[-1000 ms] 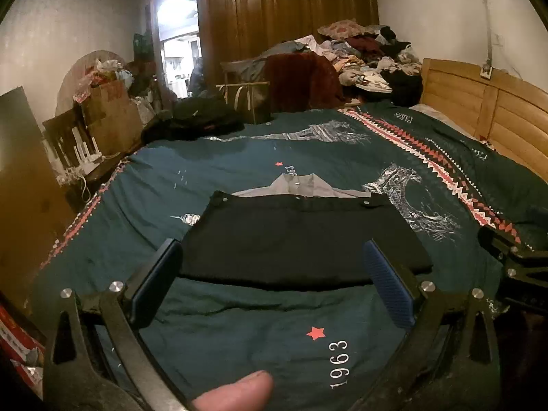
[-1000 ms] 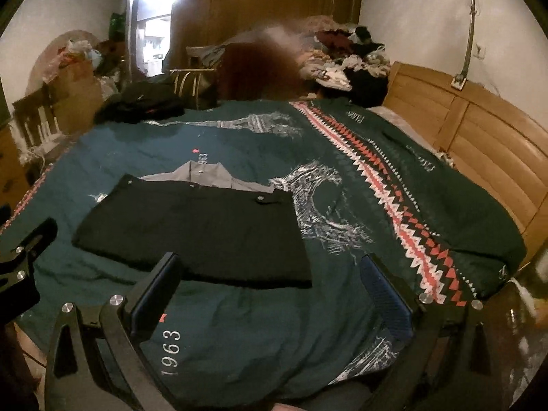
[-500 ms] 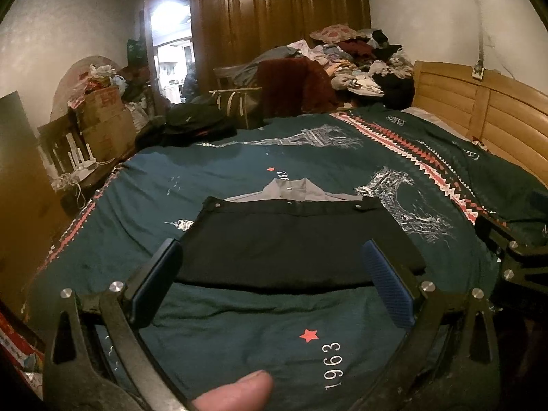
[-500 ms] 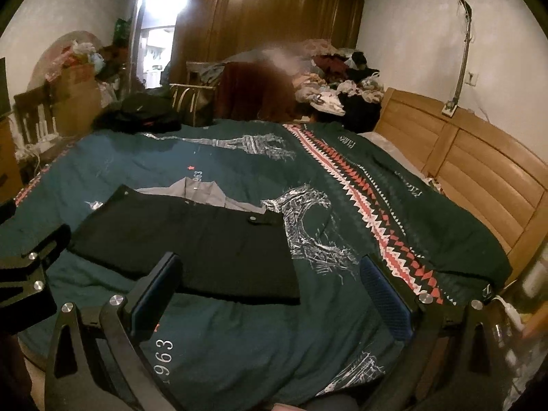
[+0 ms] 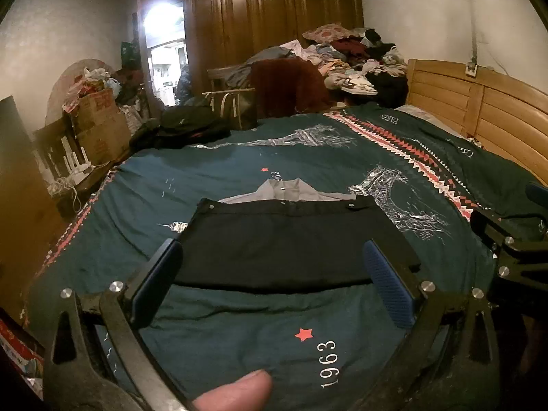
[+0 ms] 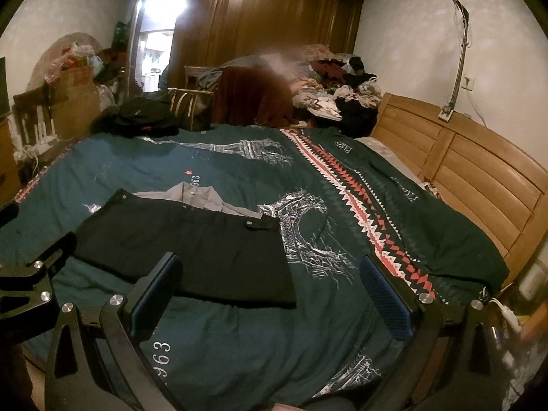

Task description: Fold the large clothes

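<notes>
A folded black garment [image 5: 287, 239] lies flat on the dark green bedspread [image 5: 205, 185], with a grey collared garment [image 5: 284, 190] showing from under its far edge. Both also show in the right wrist view: the black garment [image 6: 191, 250] and the grey one [image 6: 198, 195]. My left gripper [image 5: 272, 267] is open and empty, held above the garment's near edge. My right gripper [image 6: 270, 284] is open and empty, above the garment's near right corner.
A wooden headboard [image 5: 479, 109] runs along the right. A heap of clothes [image 5: 346, 58] and a dark red draped chair [image 5: 287, 85] stand past the bed's far end. Cardboard boxes [image 5: 99, 120] and clutter line the left. A black bag [image 5: 191, 126] lies at the bed's far left.
Both grippers have pulled back and risen a little from the garment, staying open. The folded garment has not moved.
</notes>
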`<action>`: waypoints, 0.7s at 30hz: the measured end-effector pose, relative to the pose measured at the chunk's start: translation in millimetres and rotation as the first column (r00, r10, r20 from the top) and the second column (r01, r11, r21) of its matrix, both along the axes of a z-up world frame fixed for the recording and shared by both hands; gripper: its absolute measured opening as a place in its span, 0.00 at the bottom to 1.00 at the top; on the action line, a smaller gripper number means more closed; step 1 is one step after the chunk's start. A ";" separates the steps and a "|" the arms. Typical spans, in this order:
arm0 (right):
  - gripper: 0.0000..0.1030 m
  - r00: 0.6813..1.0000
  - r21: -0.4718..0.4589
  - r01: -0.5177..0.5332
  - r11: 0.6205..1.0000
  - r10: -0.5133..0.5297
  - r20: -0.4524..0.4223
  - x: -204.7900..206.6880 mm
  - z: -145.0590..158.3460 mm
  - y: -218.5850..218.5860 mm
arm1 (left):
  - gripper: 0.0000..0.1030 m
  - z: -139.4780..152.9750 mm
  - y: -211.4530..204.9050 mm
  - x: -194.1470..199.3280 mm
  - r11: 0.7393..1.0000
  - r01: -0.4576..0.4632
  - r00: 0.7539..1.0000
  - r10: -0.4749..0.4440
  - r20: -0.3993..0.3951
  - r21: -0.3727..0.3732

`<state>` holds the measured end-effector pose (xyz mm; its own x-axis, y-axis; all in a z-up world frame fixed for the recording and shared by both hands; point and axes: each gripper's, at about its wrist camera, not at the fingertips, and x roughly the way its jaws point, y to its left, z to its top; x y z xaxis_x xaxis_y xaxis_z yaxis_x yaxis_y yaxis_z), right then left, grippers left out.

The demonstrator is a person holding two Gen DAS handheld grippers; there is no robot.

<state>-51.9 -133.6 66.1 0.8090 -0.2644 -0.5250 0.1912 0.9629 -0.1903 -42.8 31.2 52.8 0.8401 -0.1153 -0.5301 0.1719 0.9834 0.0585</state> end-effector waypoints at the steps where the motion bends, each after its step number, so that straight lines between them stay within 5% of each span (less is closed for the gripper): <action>1: 1.00 1.000 0.005 -0.003 1.000 0.003 -0.001 0.4 -0.3 -0.4 | 1.00 -0.3 -0.2 -0.4 1.000 -0.002 1.000 0.002 0.001 0.000; 21: 1.00 1.000 0.026 0.007 1.000 -0.007 -0.016 1.3 0.4 -9.5 | 1.00 1.5 -4.7 -1.8 1.000 0.007 1.000 -0.007 0.005 0.003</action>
